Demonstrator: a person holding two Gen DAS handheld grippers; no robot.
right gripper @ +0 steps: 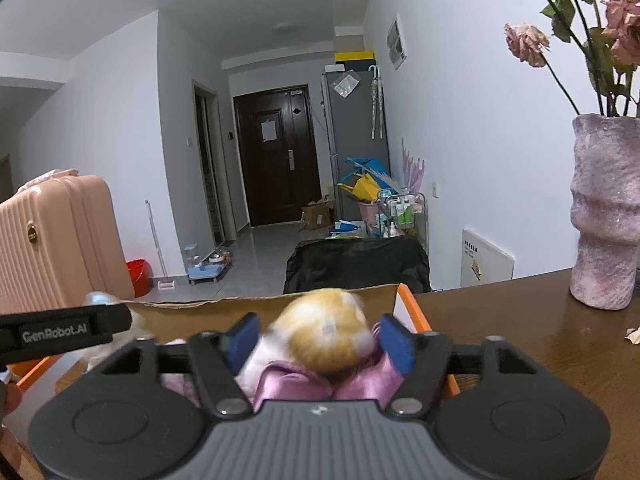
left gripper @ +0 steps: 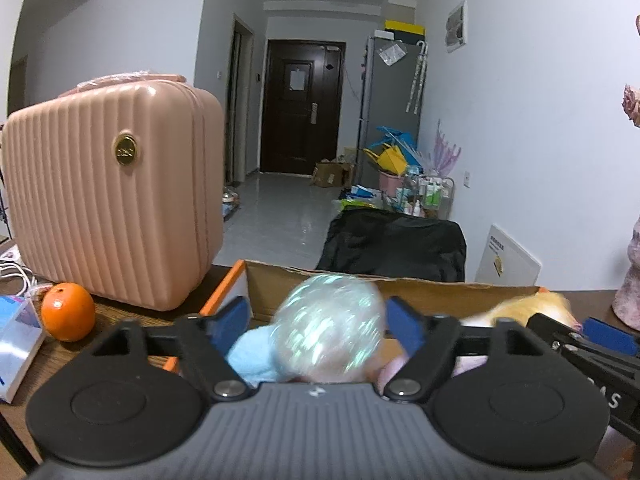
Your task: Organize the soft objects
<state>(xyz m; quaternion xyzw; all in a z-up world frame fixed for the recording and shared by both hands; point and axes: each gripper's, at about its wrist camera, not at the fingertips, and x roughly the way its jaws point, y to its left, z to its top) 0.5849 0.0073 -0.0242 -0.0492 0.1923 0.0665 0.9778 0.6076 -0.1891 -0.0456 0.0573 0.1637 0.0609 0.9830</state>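
An open cardboard box [left gripper: 440,292] with orange-edged flaps stands on the table in front of both grippers. In the left wrist view my left gripper [left gripper: 320,322] is open over the box. A blurred plush toy [left gripper: 332,332] with a shimmery pale head and light blue body sits loose between its blue pads. In the right wrist view my right gripper [right gripper: 320,340] is also open. An orange-and-white plush toy [right gripper: 324,336] in a pink satin garment is blurred between its pads, over the same box [right gripper: 224,312]. One finger [right gripper: 64,332] of the left gripper shows at the left edge.
A ribbed pink suitcase [left gripper: 112,200] stands on the table left of the box, with an orange [left gripper: 68,316] and a blue-white packet [left gripper: 16,344] beside it. A pink vase [right gripper: 604,216] of dried roses stands at the right. A black-covered seat [left gripper: 396,244] is behind the table.
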